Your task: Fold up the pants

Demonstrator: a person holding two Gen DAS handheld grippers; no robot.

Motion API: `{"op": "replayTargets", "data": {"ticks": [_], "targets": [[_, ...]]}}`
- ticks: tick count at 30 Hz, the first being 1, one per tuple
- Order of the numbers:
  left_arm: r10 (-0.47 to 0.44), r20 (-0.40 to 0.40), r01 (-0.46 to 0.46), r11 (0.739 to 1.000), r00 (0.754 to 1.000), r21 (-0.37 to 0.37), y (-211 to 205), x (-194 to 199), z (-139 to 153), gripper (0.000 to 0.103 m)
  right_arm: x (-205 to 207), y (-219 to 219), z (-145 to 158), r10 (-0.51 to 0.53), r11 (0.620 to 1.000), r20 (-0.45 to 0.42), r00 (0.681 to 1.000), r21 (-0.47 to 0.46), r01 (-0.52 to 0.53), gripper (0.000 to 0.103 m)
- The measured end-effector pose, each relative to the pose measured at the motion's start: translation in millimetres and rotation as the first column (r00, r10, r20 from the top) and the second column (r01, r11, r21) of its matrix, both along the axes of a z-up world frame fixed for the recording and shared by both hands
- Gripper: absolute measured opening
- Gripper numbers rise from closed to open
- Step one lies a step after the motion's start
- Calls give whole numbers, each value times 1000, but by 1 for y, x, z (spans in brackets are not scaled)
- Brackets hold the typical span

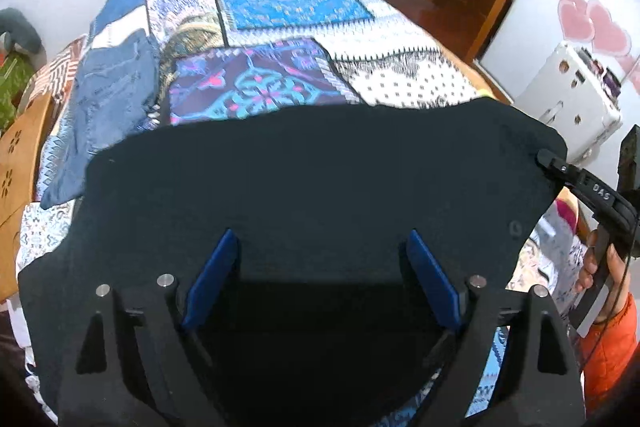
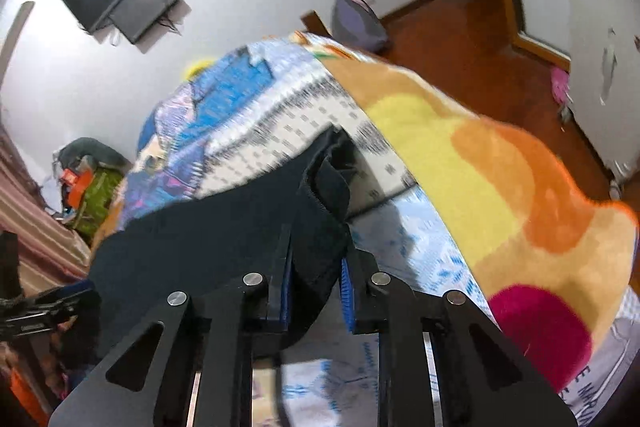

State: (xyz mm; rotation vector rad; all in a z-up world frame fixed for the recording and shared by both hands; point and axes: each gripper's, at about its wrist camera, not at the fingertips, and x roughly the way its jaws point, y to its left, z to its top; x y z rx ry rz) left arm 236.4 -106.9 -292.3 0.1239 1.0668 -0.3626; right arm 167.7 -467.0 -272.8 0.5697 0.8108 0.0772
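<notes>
Two grippers are working one dark garment here, and the bed is carrying it all: a patchwork quilt (image 1: 280, 27) is spreading across the mattress, with an orange and yellow fleece blanket (image 2: 480, 187) lying along its right side. Black pants (image 1: 320, 179) are draping over the near part of the quilt, directly ahead of and beneath the left gripper (image 1: 320, 267), their long axis seeming to run sideways between the two hands, though the dark cloth is hiding its own seams. A folded pair of blue jeans (image 1: 112, 95) is resting well apart, toward the far left of the bed.

The right gripper (image 2: 316, 267) is pinching a bunched edge of the pants (image 2: 224, 247) at their right-hand corner, its jaws standing narrow with fabric pressed between them; in the left view its tip is showing at that same corner. The left gripper is hanging wide, blue pads (image 1: 212, 283) spread, with the cloth lying under them and nothing caught between; whether the pads are touching the fabric cannot be told.

Judging by this, the coming fold is turning on the right hand, which alone is gripping, carrying its corner across toward the left.
</notes>
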Motion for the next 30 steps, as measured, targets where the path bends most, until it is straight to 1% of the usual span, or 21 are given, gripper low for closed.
{"op": "replayTargets", "data": {"ticks": [4, 8, 12, 14, 16, 17, 20, 23, 26, 28, 30], "targets": [[20, 75, -19, 1000, 997, -15, 13, -9, 25, 88, 0, 9, 32, 31, 999, 75, 997, 7, -32, 17], [56, 150, -51, 998, 987, -36, 32, -18, 50, 88, 3, 31, 73, 92, 996, 169, 981, -17, -90, 17], [99, 230, -95, 995, 968, -29, 56, -30, 70, 88, 7, 60, 110, 161, 987, 257, 953, -43, -155, 17], [127, 251, -119, 992, 959, -50, 71, -36, 78, 88, 11, 74, 121, 197, 980, 286, 938, -53, -190, 17], [161, 265, -143, 986, 951, -86, 89, -44, 86, 89, 16, 92, 131, 241, 971, 301, 923, -66, -232, 17], [178, 273, -155, 983, 945, -102, 98, -48, 90, 89, 19, 100, 133, 259, 966, 304, 917, -78, -247, 17], [210, 305, -183, 976, 929, -116, 119, -59, 97, 91, 29, 128, 138, 330, 944, 300, 895, -113, -310, 17], [250, 335, -220, 968, 909, -125, 140, -72, 104, 91, 38, 156, 134, 398, 917, 280, 874, -137, -374, 17], [288, 337, -253, 956, 896, -146, 160, -80, 105, 91, 45, 185, 120, 465, 885, 245, 851, -115, -450, 17], [310, 333, -275, 950, 891, -149, 170, -84, 103, 91, 46, 213, 106, 522, 853, 210, 826, -112, -510, 17], [325, 323, -292, 945, 889, -146, 179, -88, 98, 91, 43, 231, 93, 567, 823, 180, 804, -103, -558, 17]]}}
